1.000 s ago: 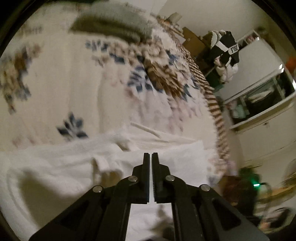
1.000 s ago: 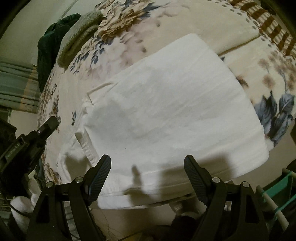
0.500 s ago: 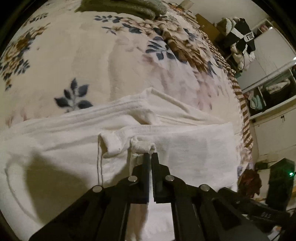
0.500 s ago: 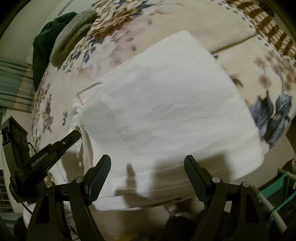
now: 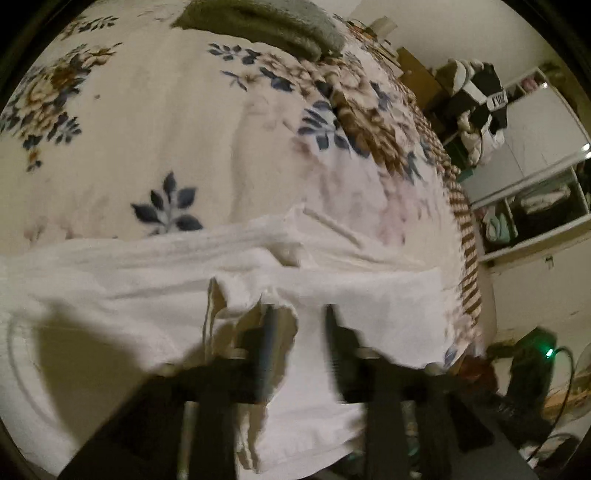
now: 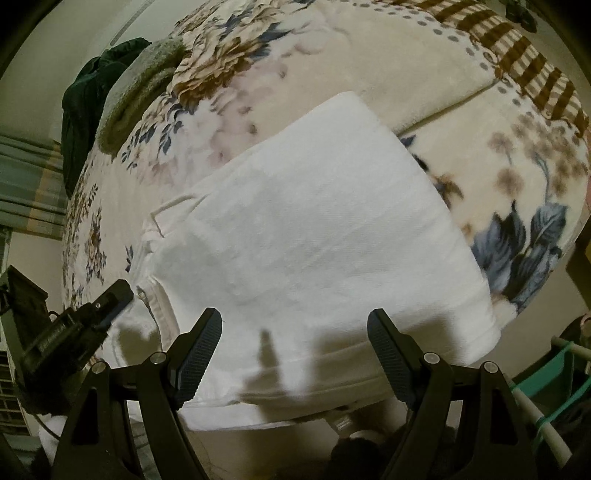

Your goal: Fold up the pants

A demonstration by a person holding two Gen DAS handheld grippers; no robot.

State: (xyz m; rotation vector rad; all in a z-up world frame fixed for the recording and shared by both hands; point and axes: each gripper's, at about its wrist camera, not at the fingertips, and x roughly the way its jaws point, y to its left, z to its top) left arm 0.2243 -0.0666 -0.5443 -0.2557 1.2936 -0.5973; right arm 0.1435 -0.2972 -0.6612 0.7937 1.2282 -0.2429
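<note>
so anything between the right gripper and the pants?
Nothing visible. The right gripper is open, with the folded white pants lying directly ahead on the floral blanket. The left gripper sits off at the pants' left edge, outside that path.

White pants point(image 6: 314, 236). Cream blanket point(image 5: 147, 155), blue leaves, brown-beige flowers, brown-and-cream striped border. Grey-green towel point(image 5: 266, 26) at far edge; dark green garment point(image 6: 85, 110) beside it. Black grippers: left point(image 5: 297, 332), right point(image 6: 295, 343). Teal rack point(image 6: 554, 380) at right.
</note>
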